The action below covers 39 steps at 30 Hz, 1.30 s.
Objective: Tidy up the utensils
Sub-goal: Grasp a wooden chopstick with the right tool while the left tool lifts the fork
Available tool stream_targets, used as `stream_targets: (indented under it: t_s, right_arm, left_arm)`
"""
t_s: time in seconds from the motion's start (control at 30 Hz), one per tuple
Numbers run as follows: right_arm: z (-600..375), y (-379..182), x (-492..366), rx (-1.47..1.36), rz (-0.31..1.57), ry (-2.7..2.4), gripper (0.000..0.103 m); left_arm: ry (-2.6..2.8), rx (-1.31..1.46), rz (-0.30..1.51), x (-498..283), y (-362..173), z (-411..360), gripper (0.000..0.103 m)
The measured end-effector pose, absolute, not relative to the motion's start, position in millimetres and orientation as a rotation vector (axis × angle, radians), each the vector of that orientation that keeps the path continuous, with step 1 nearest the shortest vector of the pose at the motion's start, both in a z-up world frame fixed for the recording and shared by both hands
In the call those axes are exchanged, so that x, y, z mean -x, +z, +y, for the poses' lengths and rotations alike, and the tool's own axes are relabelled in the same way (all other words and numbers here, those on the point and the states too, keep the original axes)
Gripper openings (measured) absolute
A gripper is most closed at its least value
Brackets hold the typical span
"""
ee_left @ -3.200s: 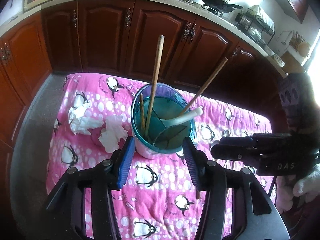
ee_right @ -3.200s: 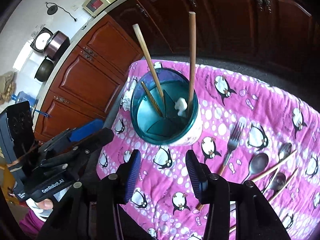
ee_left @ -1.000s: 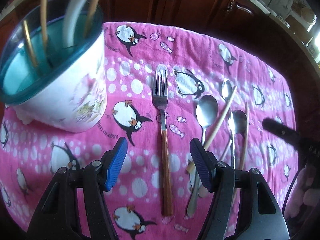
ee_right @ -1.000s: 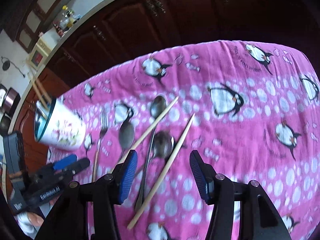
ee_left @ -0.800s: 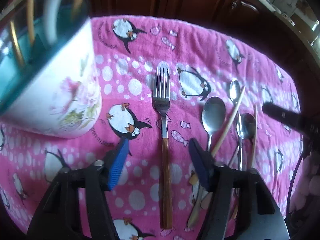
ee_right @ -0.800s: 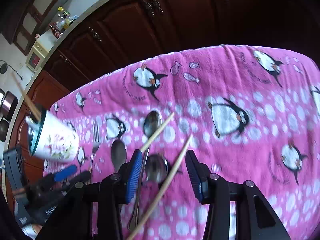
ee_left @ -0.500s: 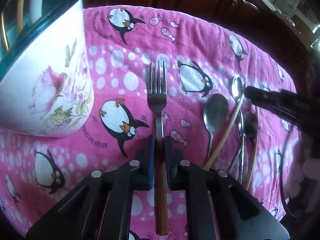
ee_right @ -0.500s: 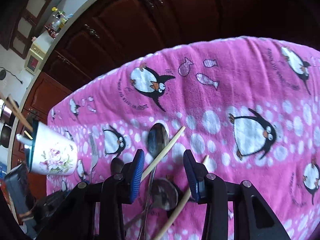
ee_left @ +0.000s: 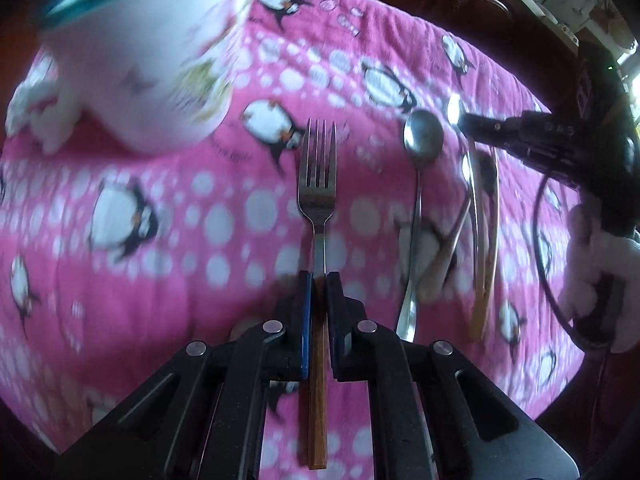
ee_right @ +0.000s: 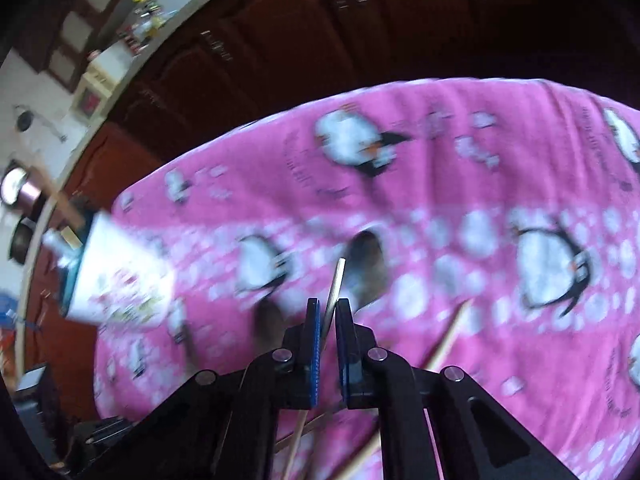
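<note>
My left gripper (ee_left: 319,277) is shut on a fork (ee_left: 317,184) with a brown wooden handle, gripping where the steel neck meets the handle; the tines point away from me. The white floral utensil cup with a teal rim (ee_left: 148,52) stands at the upper left. Steel spoons (ee_left: 422,140) and chopsticks (ee_left: 486,240) lie to the fork's right. My right gripper (ee_right: 329,302) is shut on a pale chopstick (ee_right: 335,284), whose tip sticks out ahead of the fingers. A spoon (ee_right: 366,256) and another chopstick (ee_right: 448,340) lie under it. The cup (ee_right: 116,276) shows at the left there.
Everything sits on a pink penguin-print cloth (ee_left: 160,208) over a small table. Crumpled white tissue (ee_left: 36,120) lies left of the cup. Dark wooden cabinets (ee_right: 320,40) stand behind the table. The right gripper's body (ee_left: 552,148) reaches in from the right in the left wrist view.
My left gripper dropped from the cup to the fork, shut on it and has begun lifting. My right gripper moved down over the chopsticks and shut on one.
</note>
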State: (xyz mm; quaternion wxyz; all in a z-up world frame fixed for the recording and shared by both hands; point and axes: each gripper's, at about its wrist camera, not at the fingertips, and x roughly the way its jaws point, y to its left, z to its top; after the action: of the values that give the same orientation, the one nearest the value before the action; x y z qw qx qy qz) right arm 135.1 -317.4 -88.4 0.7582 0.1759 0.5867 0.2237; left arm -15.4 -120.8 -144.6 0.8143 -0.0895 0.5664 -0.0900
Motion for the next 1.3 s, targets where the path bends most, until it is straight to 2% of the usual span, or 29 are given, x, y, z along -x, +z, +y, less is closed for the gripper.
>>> stream_targets:
  t_s: [0.2, 0.27, 0.43, 0.5, 0.53, 0.57, 1.0, 1.03, 1.07, 1.23, 1.3]
  right_arm:
    - [-284, -89, -93, -0.397, 1.346, 0.651, 0.006]
    - [-276, -91, -81, -0.382, 1.354, 0.663, 0.006]
    - [-275, -89, -84, -0.348, 1.337, 0.608, 0.007]
    - [-275, -86, -89, -0.287, 1.332, 0.585, 0.018]
    - [-274, -85, -91, -0.249, 1.331, 0.585, 0.029]
    - [-271, -85, -92, -0.226, 1.332, 0.590, 0.030]
    - [-253, -101, -114, -0.177, 1.364, 0.600, 0.026]
    - [-251, -102, -115, -0.169, 1.362, 0.602, 0.024]
    - [-252, -102, -114, -0.166, 1.359, 0.604, 0.022]
    - [-256, -100, -114, -0.164, 1.342, 0.613, 0.007]
    - [-262, -95, -110, -0.180, 1.328, 0.620, 0.006]
  left_arm:
    - [-0.212, 0.228, 1.222, 27, -140, -105, 0.008]
    - [-0.200, 0.235, 1.212, 21, -138, -96, 0.022]
    - [-0.158, 0.220, 1.145, 10, -127, -82, 0.032]
    - [-0.147, 0.215, 1.133, -4, -127, -83, 0.033]
    - [-0.143, 0.216, 1.127, -9, -128, -81, 0.033]
    - [-0.133, 0.213, 1.117, -15, -129, -81, 0.033]
    - [-0.213, 0.168, 1.094, -43, -141, -106, 0.033]
    - [-0.219, 0.167, 1.094, -44, -141, -108, 0.031]
    - [-0.235, 0.171, 1.097, -45, -141, -110, 0.021]
    - [-0.280, 0.172, 1.120, -41, -139, -110, 0.020]
    - [-0.282, 0.200, 1.124, -38, -136, -105, 0.019]
